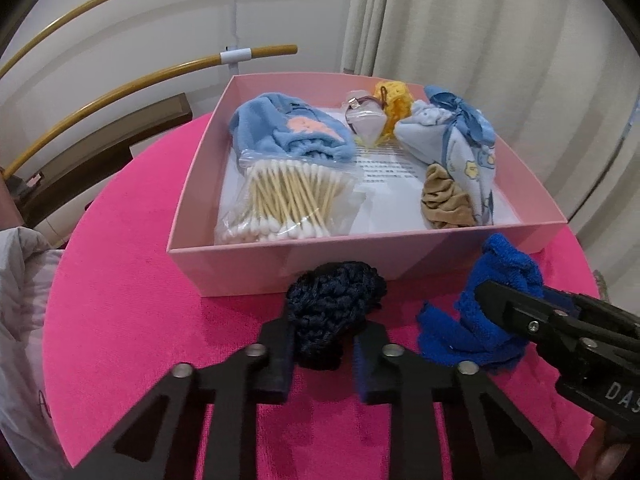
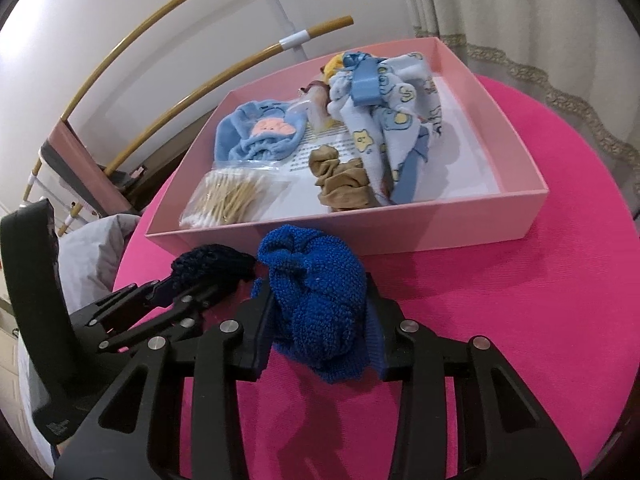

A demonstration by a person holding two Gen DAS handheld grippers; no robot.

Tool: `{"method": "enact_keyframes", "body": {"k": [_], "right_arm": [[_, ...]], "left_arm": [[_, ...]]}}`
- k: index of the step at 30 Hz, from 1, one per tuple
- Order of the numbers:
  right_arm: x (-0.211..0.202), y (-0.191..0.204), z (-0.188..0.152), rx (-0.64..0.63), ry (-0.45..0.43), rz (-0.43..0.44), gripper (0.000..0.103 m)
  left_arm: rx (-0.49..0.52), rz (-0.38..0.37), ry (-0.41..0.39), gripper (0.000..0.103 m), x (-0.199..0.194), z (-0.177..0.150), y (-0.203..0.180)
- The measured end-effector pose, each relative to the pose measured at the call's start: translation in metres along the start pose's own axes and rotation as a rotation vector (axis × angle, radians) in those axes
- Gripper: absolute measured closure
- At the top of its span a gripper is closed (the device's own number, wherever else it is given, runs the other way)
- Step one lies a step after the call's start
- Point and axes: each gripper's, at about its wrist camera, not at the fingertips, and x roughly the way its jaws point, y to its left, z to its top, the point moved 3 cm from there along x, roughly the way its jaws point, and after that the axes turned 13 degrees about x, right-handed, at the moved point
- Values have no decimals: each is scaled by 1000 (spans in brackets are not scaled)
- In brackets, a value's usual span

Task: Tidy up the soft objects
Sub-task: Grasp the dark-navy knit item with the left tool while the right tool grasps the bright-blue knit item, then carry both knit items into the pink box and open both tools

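Note:
In the left wrist view my left gripper (image 1: 324,346) is shut on a navy knitted piece (image 1: 336,304), which rests on the pink round table (image 1: 132,300) just before the pink box (image 1: 248,268). To its right lies a bright blue fluffy cloth (image 1: 496,280), clamped by my right gripper (image 1: 500,304). The right wrist view shows the right gripper (image 2: 318,320) shut on that blue cloth (image 2: 320,280). The left gripper (image 2: 200,280) holds the navy piece (image 2: 212,264) at its left. Both bundles lie close to the box's front wall (image 2: 400,236).
Inside the box lie a light blue plush hat (image 1: 288,132), a bag of cotton swabs (image 1: 288,200), a tan scrunchie (image 1: 444,200), a patterned cloth with blue ribbon (image 1: 464,140) and a yellow knit (image 1: 394,100). A grey bag (image 1: 20,300) sits left, curtains (image 1: 500,40) behind.

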Motion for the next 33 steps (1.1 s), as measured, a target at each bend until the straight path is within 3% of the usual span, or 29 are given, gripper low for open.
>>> {"method": "enact_keyframes", "body": {"k": [10, 20, 33], "right_arm": [[-14, -1, -4, -6, -24, -2, 67], [-48, 13, -3, -47, -86, 10, 67], [-110, 64, 51, -186, -247, -6, 67]], "left_arm": [[-35, -3, -37, 91, -24, -2, 8], [-16, 25, -105, 91, -80, 2, 4], [12, 53, -210, 91, -147, 42, 7]]}}
